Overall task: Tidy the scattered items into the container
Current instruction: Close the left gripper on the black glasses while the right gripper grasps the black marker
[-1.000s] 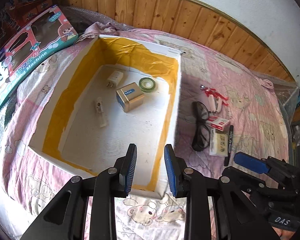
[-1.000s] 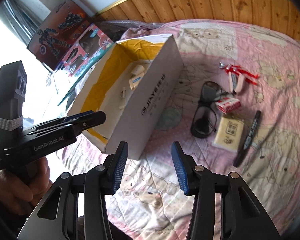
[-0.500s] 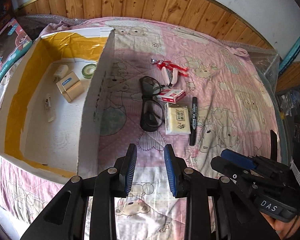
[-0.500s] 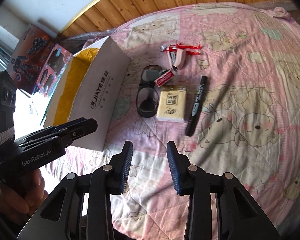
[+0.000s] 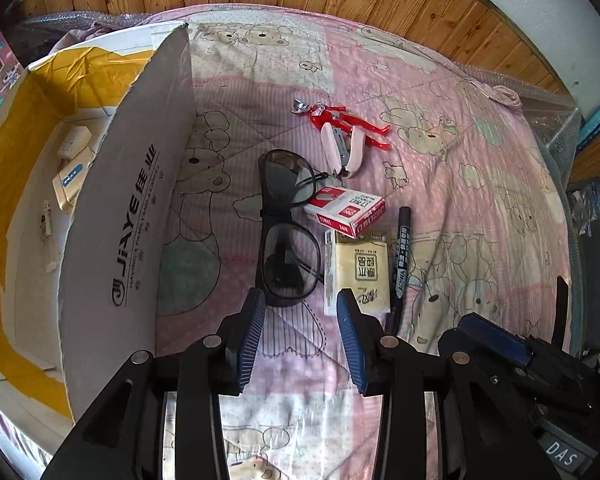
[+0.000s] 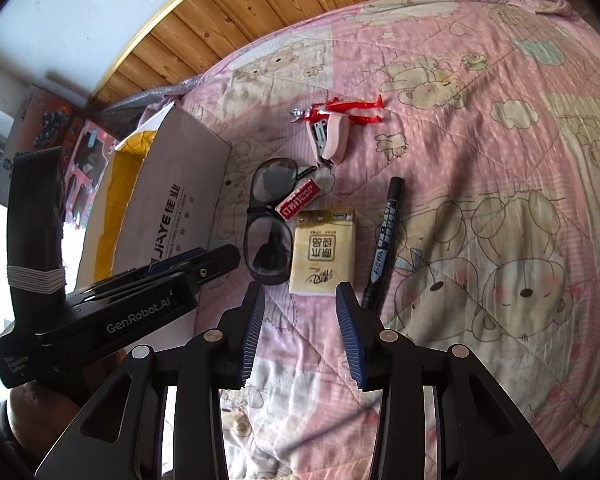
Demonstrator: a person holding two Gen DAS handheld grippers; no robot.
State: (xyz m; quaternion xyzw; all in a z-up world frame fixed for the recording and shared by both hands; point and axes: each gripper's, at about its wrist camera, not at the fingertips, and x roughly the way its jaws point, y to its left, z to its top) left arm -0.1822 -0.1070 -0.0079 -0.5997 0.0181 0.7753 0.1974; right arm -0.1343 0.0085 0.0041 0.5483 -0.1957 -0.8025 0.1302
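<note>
Bedspread [image 6: 480,152]: tissue pack [image 6: 324,252] before right tool [image 6: 300,320]

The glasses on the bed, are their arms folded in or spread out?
Folded. In the left wrist view the glasses lie flat on the quilt, and the dark arms show crossed behind the lenses, not sticking out.

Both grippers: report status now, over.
Left gripper open, empty, facing glasses. Right gripper open, empty, facing tissue pack. Six items outside box. Nothing blocking.
</note>
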